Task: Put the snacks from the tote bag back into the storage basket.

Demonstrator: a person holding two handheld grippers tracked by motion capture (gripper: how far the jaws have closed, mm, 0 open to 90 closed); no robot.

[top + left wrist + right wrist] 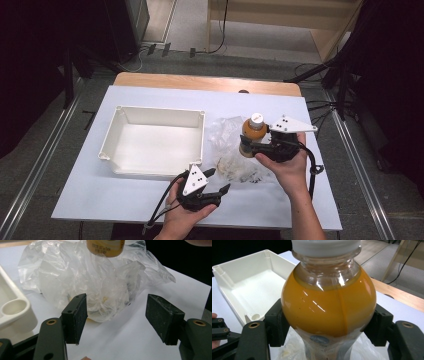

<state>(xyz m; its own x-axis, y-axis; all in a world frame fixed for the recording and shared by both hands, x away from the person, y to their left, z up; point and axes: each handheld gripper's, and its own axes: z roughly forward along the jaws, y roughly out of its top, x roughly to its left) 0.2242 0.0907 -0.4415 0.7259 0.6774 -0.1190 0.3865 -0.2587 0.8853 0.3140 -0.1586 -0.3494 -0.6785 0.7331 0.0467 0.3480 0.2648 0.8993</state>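
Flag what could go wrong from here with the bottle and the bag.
1. The right gripper clamps the round clear bottle of orange liquid on its curved belly; it could slip or twist between the fingers.
2. The bottle hangs directly over the crumpled clear plastic bag, so the film may catch and drag along.
3. The open left gripper faces the bag; closing there might pinch loose film only.

Left gripper (220,181): your black two-jaw tool, topped by a grey three-cornered plate with small dark dots.
Right gripper (245,145): the same black build, its grey plate carrying a like cluster of dots.
Pads (80,315): flat black rectangular blocks, faintly speckled, each with a small hole on its top edge.
Jaw arms: dark green-black, with brass-ringed screw holes.
Cables: black, trailing from each tool.
Forearms: bare, no sleeves.
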